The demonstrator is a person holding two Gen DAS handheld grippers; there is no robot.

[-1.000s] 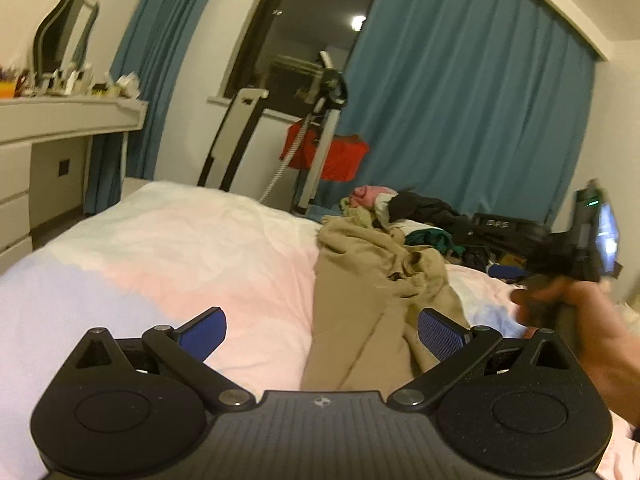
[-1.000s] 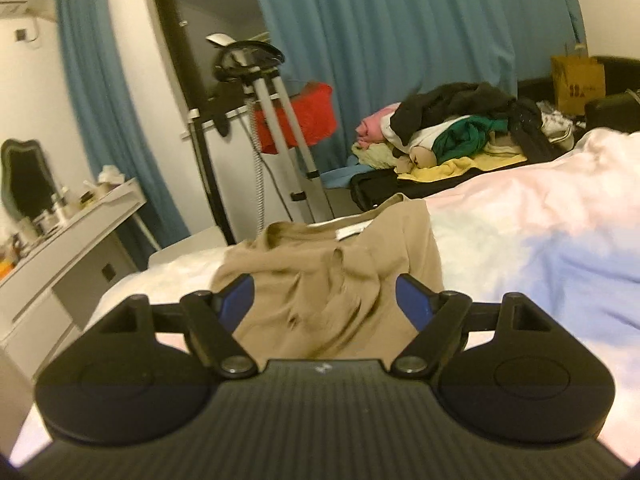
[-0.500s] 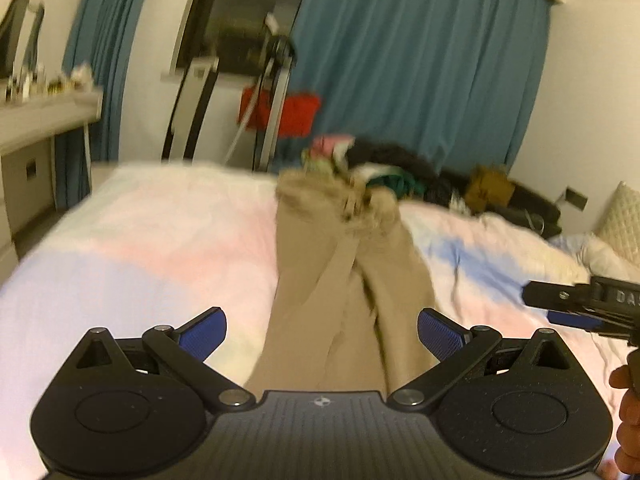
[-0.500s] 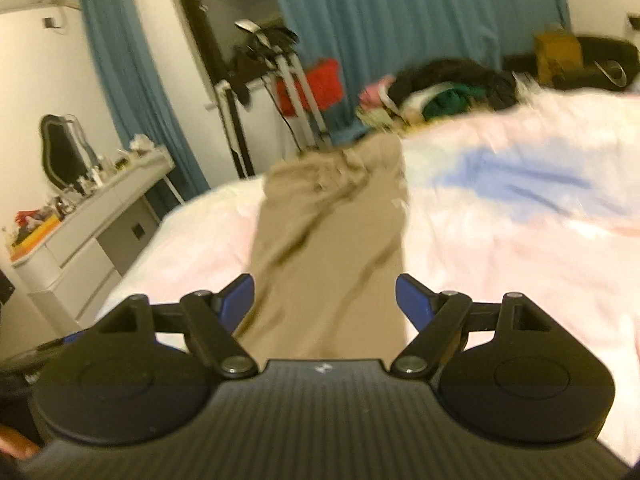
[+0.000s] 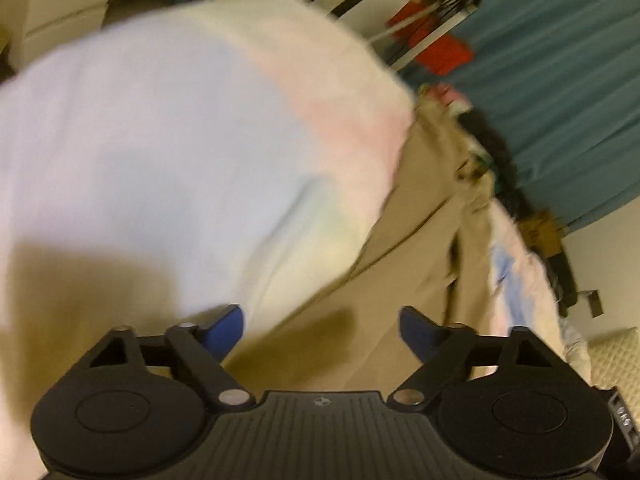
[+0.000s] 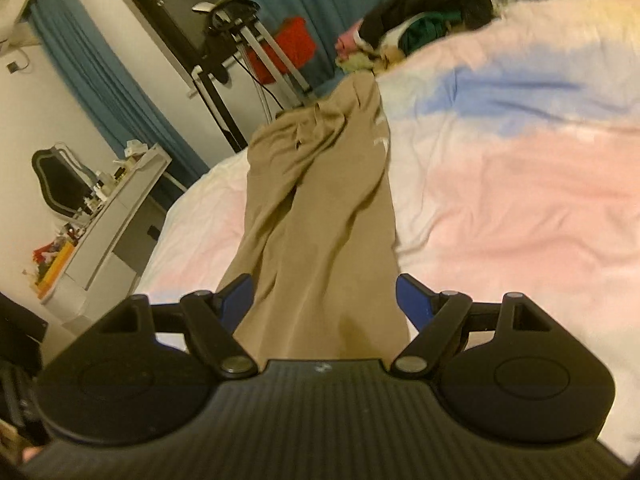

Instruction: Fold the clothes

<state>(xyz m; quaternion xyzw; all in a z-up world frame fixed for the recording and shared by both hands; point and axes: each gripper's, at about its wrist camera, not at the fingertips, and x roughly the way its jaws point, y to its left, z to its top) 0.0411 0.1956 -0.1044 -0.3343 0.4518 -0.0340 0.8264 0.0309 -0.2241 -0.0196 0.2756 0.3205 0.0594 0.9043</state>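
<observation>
Tan trousers lay lengthwise on the bed. Both the left hand-held gripper and the right hand-held gripper stood wide, empty, over the near end.

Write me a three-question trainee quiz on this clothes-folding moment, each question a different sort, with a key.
1. True or false: the right hand-held gripper is shut on the tan garment.
2. Multiple choice: the tan garment lies
A. in a drawer of the white dresser
B. stretched lengthwise on the pastel bedspread
C. over the red item by the curtain
3. Fill in: beyond the far end of the tan garment sits a pile of mixed ____.

Key
1. False: its blue pads stand wide apart either side of the cloth. The left hand-held gripper is open too.
2. B
3. clothes
</observation>
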